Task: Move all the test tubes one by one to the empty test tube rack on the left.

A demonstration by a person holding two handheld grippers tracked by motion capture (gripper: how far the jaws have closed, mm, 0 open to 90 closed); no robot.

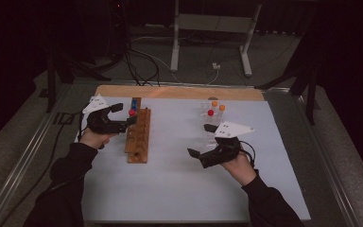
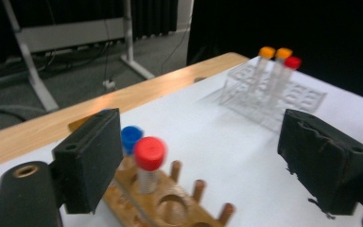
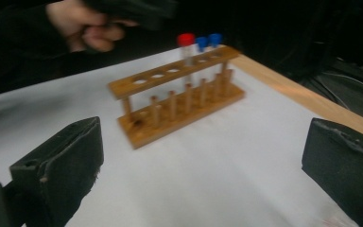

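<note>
A wooden tube rack (image 1: 138, 137) stands left of centre on the white table; a red-capped tube (image 1: 132, 112) and a blue-capped tube (image 1: 134, 101) stand upright at its far end. My left gripper (image 1: 123, 117) is open beside that end. In the left gripper view its jaws (image 2: 203, 142) stand wide apart, and the red-capped tube (image 2: 150, 153) sits in the rack (image 2: 170, 205) close to the left pad, with no pad pressing on it. My right gripper (image 1: 202, 140) is open and empty at centre right, just in front of a clear rack (image 1: 211, 130). In the right gripper view it (image 3: 203, 156) faces the wooden rack (image 3: 179, 101).
The clear rack (image 2: 274, 94) holds two orange-capped tubes (image 1: 214, 103) and one red-capped tube (image 1: 210, 112). A bare wooden strip (image 1: 179, 92) runs along the table's far edge. Beyond it are cables and a stand's legs (image 1: 175, 47) on the floor.
</note>
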